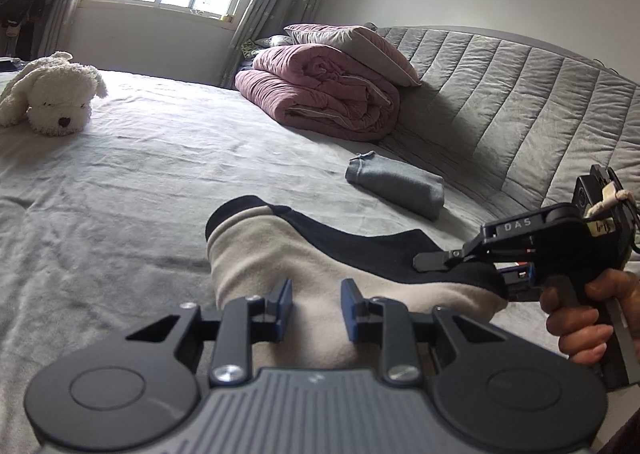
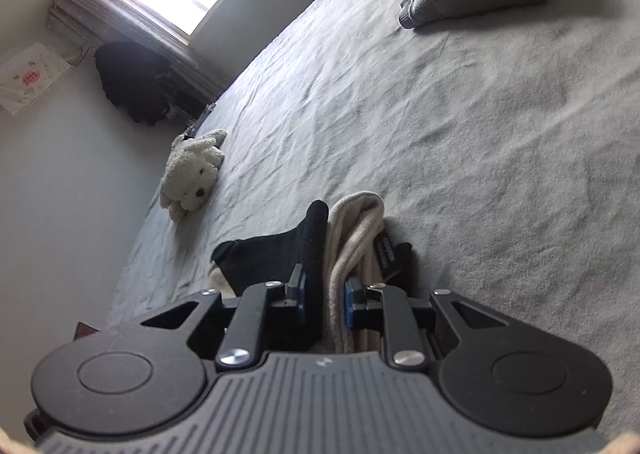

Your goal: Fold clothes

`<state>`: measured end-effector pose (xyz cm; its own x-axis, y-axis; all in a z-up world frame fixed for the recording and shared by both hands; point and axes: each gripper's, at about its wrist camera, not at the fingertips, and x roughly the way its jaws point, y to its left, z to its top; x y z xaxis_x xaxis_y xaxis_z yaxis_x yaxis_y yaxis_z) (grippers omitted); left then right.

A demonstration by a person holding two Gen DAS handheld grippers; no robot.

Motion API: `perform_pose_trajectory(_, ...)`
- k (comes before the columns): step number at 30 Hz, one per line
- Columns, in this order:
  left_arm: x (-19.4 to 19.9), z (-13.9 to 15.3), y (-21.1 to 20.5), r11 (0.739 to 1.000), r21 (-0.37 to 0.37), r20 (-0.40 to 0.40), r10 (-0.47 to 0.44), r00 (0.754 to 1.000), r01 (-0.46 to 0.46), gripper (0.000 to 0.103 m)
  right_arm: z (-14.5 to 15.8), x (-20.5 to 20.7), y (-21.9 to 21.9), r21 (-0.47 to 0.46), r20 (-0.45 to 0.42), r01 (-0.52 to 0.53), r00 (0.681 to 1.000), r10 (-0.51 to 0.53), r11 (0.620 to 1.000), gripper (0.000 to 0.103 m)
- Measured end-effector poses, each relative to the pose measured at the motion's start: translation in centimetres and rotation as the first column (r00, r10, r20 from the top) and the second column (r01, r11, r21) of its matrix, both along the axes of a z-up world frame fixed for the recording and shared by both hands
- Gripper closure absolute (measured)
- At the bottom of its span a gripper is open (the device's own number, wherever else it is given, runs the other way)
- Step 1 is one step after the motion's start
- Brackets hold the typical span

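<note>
Clothes here come down to one beige-and-black garment, held up just above the bed between two tools. From the right wrist view the right hand-held gripper is clenched on a bunched edge of it, black fabric against one blue pad and beige folds against the other; the left wrist view shows the same tool gripped by a hand at the right, its dark fingers closed over the black corner of the cloth. The left hand-held gripper has its pads standing on either side of a beige fold that runs between them, and they look to be pinching it, though I cannot tell how firmly. The garment hangs between the two grips, doubled over on itself, its black-trimmed end toward the middle of the bed. Farther out, nearer the padded headboard, lies a grey garment already folded into a neat block, which suggests one piece is finished. A pink quilt is stacked by the headboard toward the window-side corner, and a white plush dog rests near the opposite edge. By my reading, this second piece is partway through: a fold seems made, but it still has to be laid flat and squared.
</note>
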<state>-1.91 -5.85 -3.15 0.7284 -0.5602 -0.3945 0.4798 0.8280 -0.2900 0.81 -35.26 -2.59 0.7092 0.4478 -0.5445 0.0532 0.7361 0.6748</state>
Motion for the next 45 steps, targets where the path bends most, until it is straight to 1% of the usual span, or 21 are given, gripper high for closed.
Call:
perform_pose_trajectory(2, -0.5, -0.3, -0.5, 0.999, 0.034, 0.028, -0.001, 1.0, 0.0, 0.077, -0.5, -0.3, 0.1, -0.02, 0.024, -0.002, 1.0, 0.003, 1.0, 0.082)
perform_pose_trajectory(4, -0.7, -0.3, -0.6, 0.999, 0.046, 0.042, 0.0, 0.999, -0.002, 0.077, -0.4, -0.8, 0.2, -0.047, 0.044, -0.003, 0.999, 0.005, 0.999, 0.081)
perform_pose_trajectory(6, -0.7, -0.2, -0.6, 0.999, 0.046, 0.046, 0.003, 0.999, -0.005, 0.074, 0.2, -1.0, 0.5, -0.079, 0.06, -0.007, 0.998, 0.012, 0.997, 0.074)
perform_pose_trajectory(9, -0.7, 0.2, -0.2, 0.999, 0.032, 0.048, 0.018, 0.999, -0.019, 0.074, 2.1, -1.8, 1.4, -0.205, 0.109, 0.016, 0.994, 0.007, 0.979, 0.063)
perform_pose_trajectory(10, -0.7, 0.4, -0.1, 0.999, 0.023, 0.049, 0.021, 0.999, -0.023, 0.073, 2.7, -2.3, 1.9, -0.26, 0.14, 0.027, 0.99, 0.01, 0.965, 0.057)
perform_pose_trajectory(12, -0.8, 0.7, 0.1, 1.0, 0.009, 0.054, 0.026, 0.998, -0.027, 0.072, 3.9, -3.3, 3.0, -0.379, 0.216, 0.057, 0.976, 0.028, 0.924, 0.057)
perform_pose_trajectory(14, -1.1, 1.3, -0.2, 1.0, 0.011, 0.078, 0.025, 0.997, -0.026, 0.072, 4.8, -4.4, 4.2, -0.467, 0.284, 0.083, 0.957, 0.06, 0.881, 0.057)
perform_pose_trajectory(16, -1.4, 1.5, -0.8, 0.999, 0.049, 0.104, -0.001, 0.995, -0.004, 0.072, 5.0, -5.5, 5.7, -0.539, 0.341, 0.09, 0.932, 0.12, 0.838, 0.057)
perform_pose_trajectory(18, -1.8, 1.7, -1.5, 0.996, 0.091, 0.13, -0.03, 0.991, 0.018, 0.072, 4.9, -6.2, 7.3, -0.597, 0.368, 0.072, 0.909, 0.193, 0.799, 0.057)
perform_pose_trajectory(21, -2.4, 1.2, -2.5, 0.987, 0.152, 0.144, -0.082, 0.986, 0.06, 0.073, 3.8, -6.8, 9.0, -0.668, 0.359, 0.037, 0.891, 0.278, 0.744, 0.059)
perform_pose_trajectory(22, -2.7, 0.9, -2.8, 0.982, 0.173, 0.148, -0.1, 0.984, 0.073, 0.073, 3.1, -6.8, 9.2, -0.688, 0.346, 0.028, 0.891, 0.295, 0.725, 0.063)
perform_pose_trajectory(26, -3.2, 0.0, -3.5, 0.968, 0.22, 0.142, -0.158, 0.977, 0.124, 0.073, 0.4, -6.9, 9.3, -0.756, 0.28, -0.001, 0.903, 0.325, 0.654, 0.067)
perform_pose_trajectory(28, -3.5, -0.3, -3.7, 0.963, 0.234, 0.146, -0.172, 0.974, 0.135, 0.073, -0.5, -7.4, 9.1, -0.772, 0.275, 0.001, 0.902, 0.332, 0.635, 0.068)
perform_pose_trajectory(31, -3.7, -0.4, -3.9, 0.96, 0.247, 0.15, -0.175, 0.973, 0.135, 0.073, -0.7, -7.6, 8.9, -0.765, 0.281, 0.012, 0.906, 0.318, 0.644, 0.068)
perform_pose_trajectory(33, -3.6, -0.1, -3.8, 0.963, 0.234, 0.144, -0.167, 0.975, 0.13, 0.072, -0.4, -7.5, 9.0, -0.761, 0.287, 0.02, 0.906, 0.31, 0.648, 0.068)
perform_pose_trajectory(34, -3.5, 0.1, -3.7, 0.966, 0.226, 0.14, -0.162, 0.977, 0.128, 0.072, -0.1, -7.4, 9.0, -0.751, 0.292, 0.022, 0.908, 0.302, 0.66, 0.068)
perform_pose_trajectory(36, -3.3, 0.6, -3.3, 0.971, 0.204, 0.13, -0.153, 0.98, 0.125, 0.071, 0.8, -7.2, 8.7, -0.713, 0.303, 0.021, 0.911, 0.281, 0.701, 0.068)
perform_pose_trajectory(39, -3.0, 1.3, -2.7, 0.98, 0.155, 0.119, -0.145, 0.982, 0.125, 0.063, 2.1, -6.7, 7.8, -0.642, 0.337, 0.038, 0.911, 0.237, 0.766, 0.064)
perform_pose_trajectory(40, -2.9, 1.4, -2.6, 0.982, 0.142, 0.12, -0.142, 0.983, 0.124, 0.06, 2.4, -6.5, 7.5, -0.624, 0.344, 0.046, 0.913, 0.222, 0.78, 0.064)
perform_pose_trajectory(42, -3.0, 1.7, -2.8, 0.983, 0.123, 0.129, -0.15, 0.98, 0.134, 0.058, 2.8, -5.9, 7.1, -0.602, 0.353, 0.059, 0.914, 0.199, 0.796, 0.064)
perform_pose_trajectory(45, -3.4, 1.5, -3.8, 0.976, 0.147, 0.143, -0.181, 0.973, 0.16, 0.057, 3.0, -5.1, 7.0, -0.601, 0.367, 0.071, 0.909, 0.196, 0.796, 0.064)
